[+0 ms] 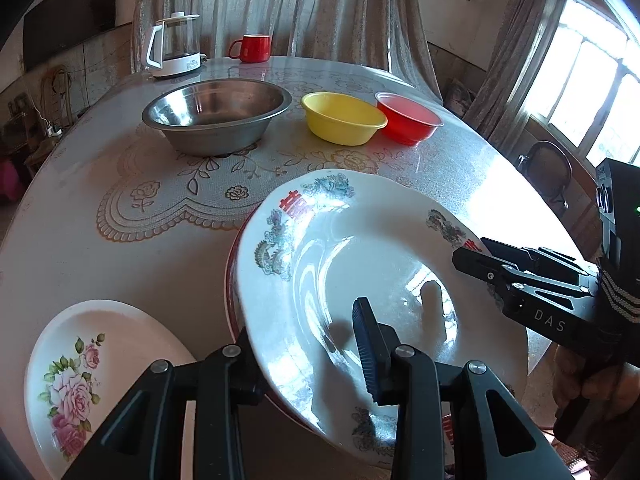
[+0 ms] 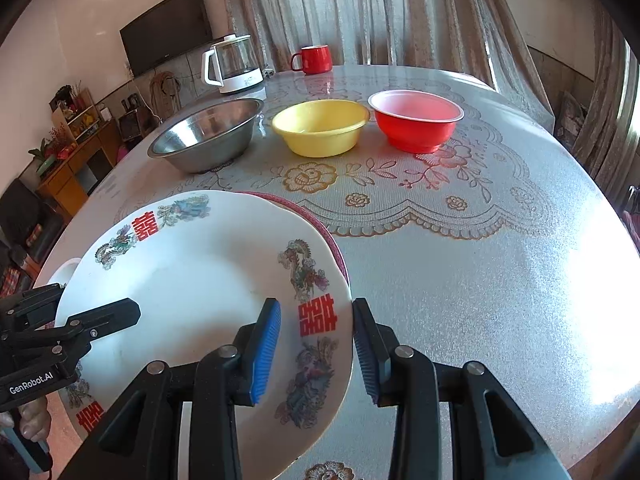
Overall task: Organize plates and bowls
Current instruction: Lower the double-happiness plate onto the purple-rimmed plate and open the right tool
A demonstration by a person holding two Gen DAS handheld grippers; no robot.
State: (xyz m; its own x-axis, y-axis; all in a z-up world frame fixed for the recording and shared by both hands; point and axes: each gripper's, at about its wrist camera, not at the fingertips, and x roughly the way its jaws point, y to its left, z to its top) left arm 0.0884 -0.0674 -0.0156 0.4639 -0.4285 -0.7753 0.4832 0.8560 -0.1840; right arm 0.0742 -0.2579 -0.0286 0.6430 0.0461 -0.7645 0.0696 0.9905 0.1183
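A white plate with dragons and red characters (image 1: 360, 280) (image 2: 192, 288) lies tilted on a red-rimmed plate (image 1: 232, 280) (image 2: 320, 224). My left gripper (image 1: 308, 340) straddles its left rim, one finger above and one below, jaws open. My right gripper (image 2: 316, 344) straddles the opposite rim, also open; it shows in the left wrist view (image 1: 476, 256). A white rose plate (image 1: 92, 364) lies at the near left. A steel bowl (image 1: 216, 116) (image 2: 208, 136), a yellow bowl (image 1: 340, 116) (image 2: 320, 128) and a red bowl (image 1: 408, 118) (image 2: 416, 120) stand in a row behind.
The round table (image 2: 500, 280) has a lace-pattern cover. A glass kettle (image 1: 176, 46) (image 2: 232, 64) and a red mug (image 1: 252, 48) (image 2: 314, 59) stand at its far edge. Curtains hang behind and a chair (image 1: 548, 168) stands at the right.
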